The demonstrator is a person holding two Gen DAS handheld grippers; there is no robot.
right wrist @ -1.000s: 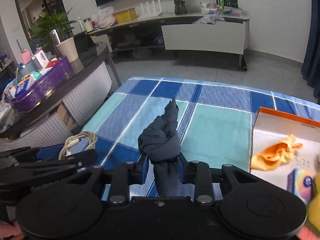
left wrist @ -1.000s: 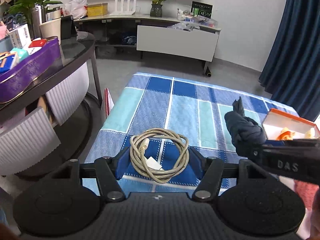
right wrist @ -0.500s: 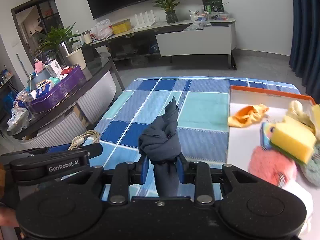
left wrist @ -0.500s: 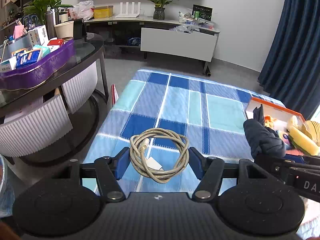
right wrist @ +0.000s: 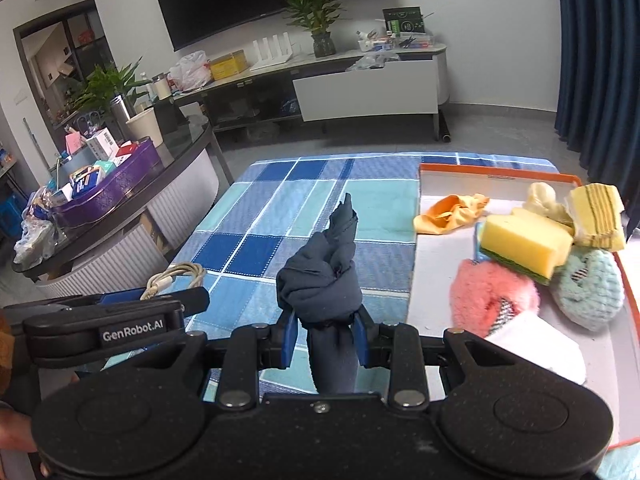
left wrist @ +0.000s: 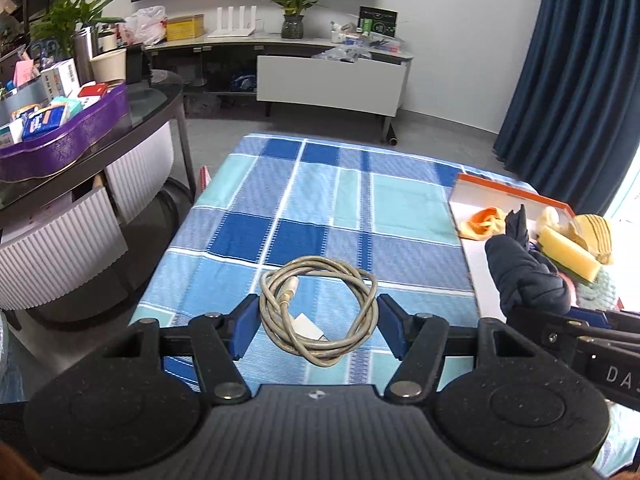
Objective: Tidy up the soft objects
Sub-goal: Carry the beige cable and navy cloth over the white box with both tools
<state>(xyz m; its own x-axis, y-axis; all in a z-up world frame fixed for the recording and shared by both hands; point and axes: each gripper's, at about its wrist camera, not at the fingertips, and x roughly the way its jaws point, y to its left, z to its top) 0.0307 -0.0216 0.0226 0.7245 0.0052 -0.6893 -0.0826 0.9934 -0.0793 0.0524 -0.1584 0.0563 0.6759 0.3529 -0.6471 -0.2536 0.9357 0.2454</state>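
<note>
My right gripper [right wrist: 324, 336] is shut on a knotted dark navy cloth [right wrist: 324, 280] and holds it above the checked tablecloth, just left of the orange-rimmed white tray [right wrist: 496, 172]. The cloth also shows in the left wrist view [left wrist: 524, 276]. The tray holds an orange cloth [right wrist: 448, 216], a yellow sponge [right wrist: 524, 244], a pink fluffy item [right wrist: 492, 300], a pale blue knitted item [right wrist: 592, 288] and other soft things. My left gripper [left wrist: 316, 328] holds a coiled beige cable [left wrist: 316, 312] between its blue pads, jaws wide around the coil, above the cloth's near left part.
A blue checked tablecloth [left wrist: 340, 208] covers the table. A dark glass side table [left wrist: 152, 108] with a purple tray of boxes [left wrist: 64, 140] stands at the left. A TV cabinet [left wrist: 328, 84] lines the far wall. Blue curtains [left wrist: 584, 60] hang at the right.
Both grippers have risen and shifted right with their loads. The tray with its soft items has come further into view at the right.
</note>
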